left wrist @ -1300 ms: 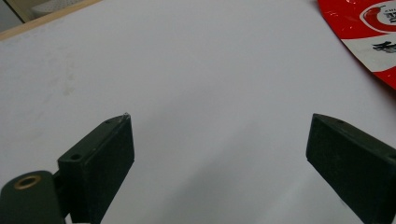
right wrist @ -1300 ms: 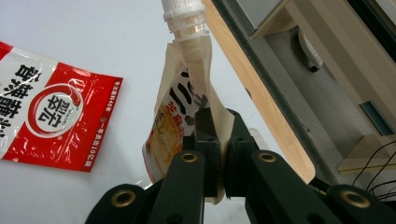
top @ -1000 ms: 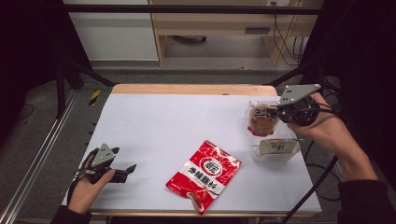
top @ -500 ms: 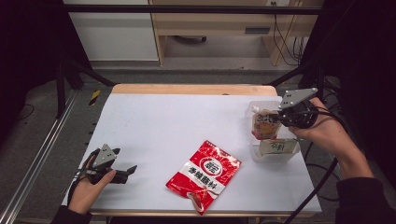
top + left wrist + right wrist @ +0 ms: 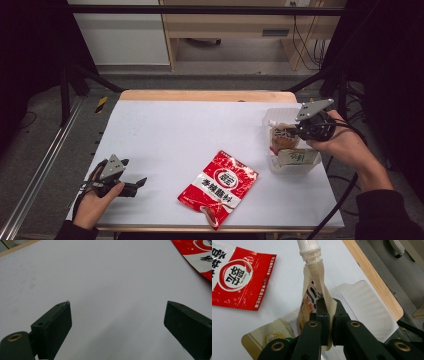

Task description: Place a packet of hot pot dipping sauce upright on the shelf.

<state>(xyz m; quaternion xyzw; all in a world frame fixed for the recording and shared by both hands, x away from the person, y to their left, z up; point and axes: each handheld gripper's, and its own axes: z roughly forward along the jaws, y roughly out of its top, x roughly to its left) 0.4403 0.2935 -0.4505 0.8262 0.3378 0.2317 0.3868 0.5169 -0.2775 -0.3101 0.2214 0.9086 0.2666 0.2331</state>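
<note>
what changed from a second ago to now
The right gripper, shut on the spouted pouch throughout, has carried it down toward the clear tray, above the pouch lying there. The left gripper, jaws open, and the red packet stayed put.

red packet (image 5: 218,187), white table (image 5: 190,130)

high view: up above the near side, looks forward and down on the whole white table (image 5: 200,130) | left gripper view: low, very close to the table top, red bag (image 5: 197,255) at its edge | right gripper view: close, looks down on a pouch (image 5: 314,295) | shared: the red bag, the table
</note>
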